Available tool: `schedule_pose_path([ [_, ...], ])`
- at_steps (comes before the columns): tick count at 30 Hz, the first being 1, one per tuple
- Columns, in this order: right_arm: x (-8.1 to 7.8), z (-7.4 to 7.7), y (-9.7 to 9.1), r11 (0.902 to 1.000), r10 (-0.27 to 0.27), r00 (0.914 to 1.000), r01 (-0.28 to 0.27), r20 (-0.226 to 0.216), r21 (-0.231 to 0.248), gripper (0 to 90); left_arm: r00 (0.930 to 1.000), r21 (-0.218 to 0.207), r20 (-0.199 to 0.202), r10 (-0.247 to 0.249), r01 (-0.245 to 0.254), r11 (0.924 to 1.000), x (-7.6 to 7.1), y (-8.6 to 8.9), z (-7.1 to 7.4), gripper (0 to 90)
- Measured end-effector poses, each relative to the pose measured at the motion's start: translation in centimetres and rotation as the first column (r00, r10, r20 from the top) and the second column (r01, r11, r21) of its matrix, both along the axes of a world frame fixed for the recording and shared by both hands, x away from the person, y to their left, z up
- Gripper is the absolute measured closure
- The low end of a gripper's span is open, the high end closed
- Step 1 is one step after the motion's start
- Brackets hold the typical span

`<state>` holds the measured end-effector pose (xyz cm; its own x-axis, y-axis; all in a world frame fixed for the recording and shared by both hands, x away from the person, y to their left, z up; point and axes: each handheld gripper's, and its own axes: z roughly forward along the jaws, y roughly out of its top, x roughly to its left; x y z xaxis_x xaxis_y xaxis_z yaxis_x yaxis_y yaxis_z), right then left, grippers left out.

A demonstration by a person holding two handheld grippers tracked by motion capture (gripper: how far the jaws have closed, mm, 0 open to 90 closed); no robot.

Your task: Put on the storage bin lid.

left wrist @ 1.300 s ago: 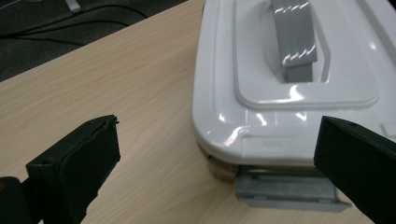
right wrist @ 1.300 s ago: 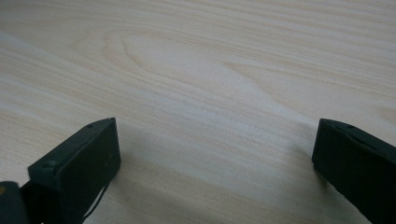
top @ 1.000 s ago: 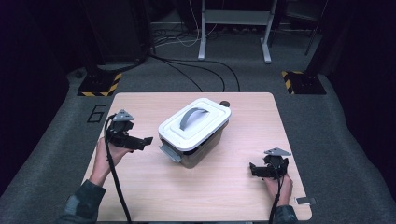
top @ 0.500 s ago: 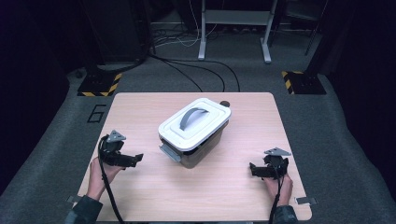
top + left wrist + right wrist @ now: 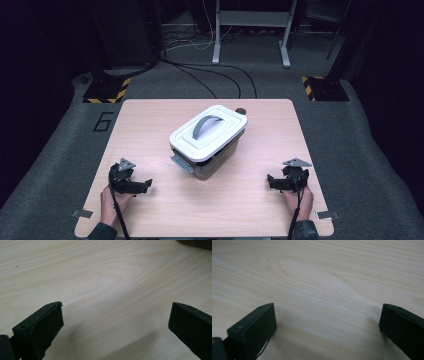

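The scene is viewed by the high camera from above the person's side, facing forward and down, so that the whole bench [image 5: 150,125] and the dark floor beyond it are taken in from some distance. Each of the other two cameras is carried on a hand-held gripper and is aimed along its two black jaws, very close to the wood. Bare bench surface is shared by all three views, at the near left for the left gripper view and the near right for the right gripper view.

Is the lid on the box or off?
On. The white lid sits flat over the box, handle up; neither gripper touches it.
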<state>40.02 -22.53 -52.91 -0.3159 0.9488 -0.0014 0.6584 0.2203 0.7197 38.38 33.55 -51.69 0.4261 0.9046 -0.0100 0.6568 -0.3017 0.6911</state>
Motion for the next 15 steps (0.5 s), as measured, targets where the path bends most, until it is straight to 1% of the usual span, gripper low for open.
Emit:
schedule_pose_path([
  [1, 0.0, 0.0, 0.0, 1.0000, 0.000, 1.0000, 0.000, 0.000, 0.000, 0.2, 1.0000, -0.006, 0.002, 0.005, -0.005, 1.0000, 0.0, 0.0, -0.3, 0.0],
  [3, 0.0, 0.0, 0.0, 1.0000, 0.001, 1.0000, -0.001, 0.000, 0.000, 0.2, 0.9999, 0.001, 0.008, 0.009, -0.009, 1.0000, 0.1, -0.1, -0.6, 0.0],
  [5, 0.0, 0.0, 0.0, 1.0000, 0.000, 1.0000, 0.000, 0.000, 0.000, 0.2, 0.9999, -0.003, -0.002, 0.010, -0.010, 0.9999, 0.1, -0.1, -1.0, 0.0],
  [6, 0.0, 0.0, 0.0, 1.0000, 0.000, 1.0000, 0.000, 0.000, 0.000, 0.2, 0.9998, 0.001, 0.011, 0.016, -0.016, 0.9999, 0.0, -0.2, -1.2, 0.0],
  [7, 0.0, 0.0, 0.0, 1.0000, 0.001, 1.0000, -0.001, 0.000, 0.000, 0.2, 0.9989, -0.011, 0.037, 0.028, -0.028, 0.9995, -0.1, -0.2, -1.4, 0.0],
  [8, 0.0, 0.0, 0.0, 1.0000, 0.001, 1.0000, -0.001, 0.000, 0.000, 0.2, 0.9989, -0.011, 0.037, 0.028, -0.028, 0.9995, -0.1, -0.2, -1.4, 0.0],
  [9, 0.0, 0.0, 0.0, 1.0000, 0.000, 1.0000, 0.000, 0.001, -0.001, 0.2, 0.9993, -0.005, 0.028, 0.023, -0.023, 0.9997, -0.2, -0.1, -1.3, 0.0],
  [10, 0.0, 0.0, 0.0, 1.0000, 0.001, 1.0000, -0.001, 0.000, -0.002, 0.2, 0.9989, -0.012, 0.037, 0.028, -0.028, 0.9995, -0.2, -0.1, -1.4, 0.0],
  [15, 0.0, 0.0, 0.0, 1.0000, 0.001, 1.0000, -0.001, 0.001, -0.002, 0.2, 0.9989, -0.011, 0.036, 0.029, -0.029, 0.9995, -0.2, -0.1, -1.4, 0.0],
])
